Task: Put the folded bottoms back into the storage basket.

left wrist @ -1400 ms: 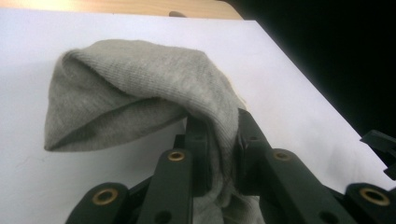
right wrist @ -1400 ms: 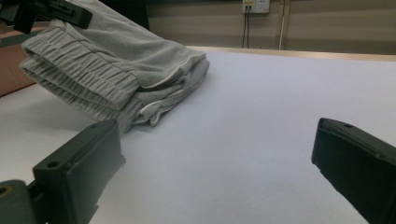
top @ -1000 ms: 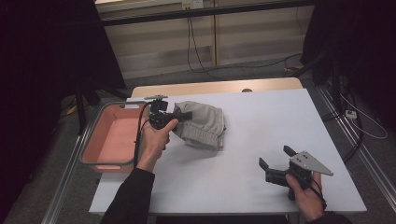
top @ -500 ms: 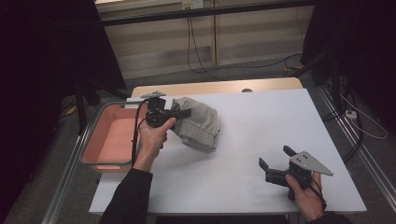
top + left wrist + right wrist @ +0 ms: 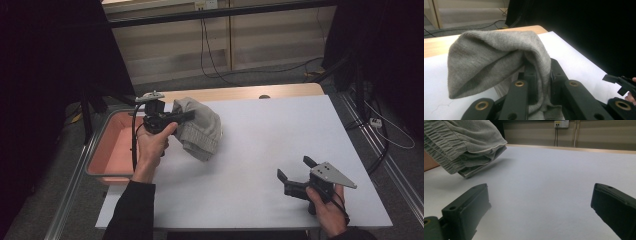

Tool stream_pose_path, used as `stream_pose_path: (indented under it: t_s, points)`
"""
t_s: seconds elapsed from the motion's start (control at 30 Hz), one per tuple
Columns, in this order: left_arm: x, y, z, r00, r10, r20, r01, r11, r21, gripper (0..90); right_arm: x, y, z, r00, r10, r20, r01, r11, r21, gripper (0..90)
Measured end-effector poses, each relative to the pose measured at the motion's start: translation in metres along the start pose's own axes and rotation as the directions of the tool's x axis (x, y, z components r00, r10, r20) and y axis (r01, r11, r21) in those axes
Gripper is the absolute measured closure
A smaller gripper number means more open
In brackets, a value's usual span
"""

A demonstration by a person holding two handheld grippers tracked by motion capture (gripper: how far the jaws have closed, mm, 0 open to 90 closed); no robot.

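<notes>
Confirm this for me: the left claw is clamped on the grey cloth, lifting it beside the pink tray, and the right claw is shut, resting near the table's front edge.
One detail is wrong: the right claw is open, not shut. The right gripper view shows its jaws spread wide over bare table. The rest holds: the left claw is clamped on the grey cloth, beside the pink tray.

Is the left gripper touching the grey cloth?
Touching. In the left gripper view, the left gripper has its jaws closed on a fold of the cloth, with fabric pinched between them.
</notes>
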State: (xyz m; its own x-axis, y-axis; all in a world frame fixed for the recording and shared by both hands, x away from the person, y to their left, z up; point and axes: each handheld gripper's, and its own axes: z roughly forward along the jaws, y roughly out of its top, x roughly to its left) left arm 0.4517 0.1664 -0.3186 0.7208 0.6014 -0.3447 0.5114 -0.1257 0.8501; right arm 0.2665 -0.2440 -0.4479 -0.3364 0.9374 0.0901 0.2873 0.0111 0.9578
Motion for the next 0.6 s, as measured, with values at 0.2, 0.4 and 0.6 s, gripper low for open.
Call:
stream_pose_path:
  t_s: [0.2,0.4,0.6]
  points:
    - [-0.01,0.005,-0.007,0.999,0.044,-0.006,-0.044,0.999,0.004,80.2,0.0,0.0,0.0,1.0,0.0,-0.001,0.0,1.0,-0.001,1.7]
    - [-0.02,0.01,-0.016,0.9961,0.087,-0.015,-0.087,0.9961,-0.009,80.3,0.0,0.0,0.0,1.0,0.0,-0.002,0.0,1.0,-0.001,1.7]
    - [-0.022,0.014,-0.025,0.9932,0.108,-0.044,-0.109,0.9938,-0.022,80.4,0.0,0.0,0.0,1.0,-0.003,-0.002,0.003,1.0,-0.002,1.7]
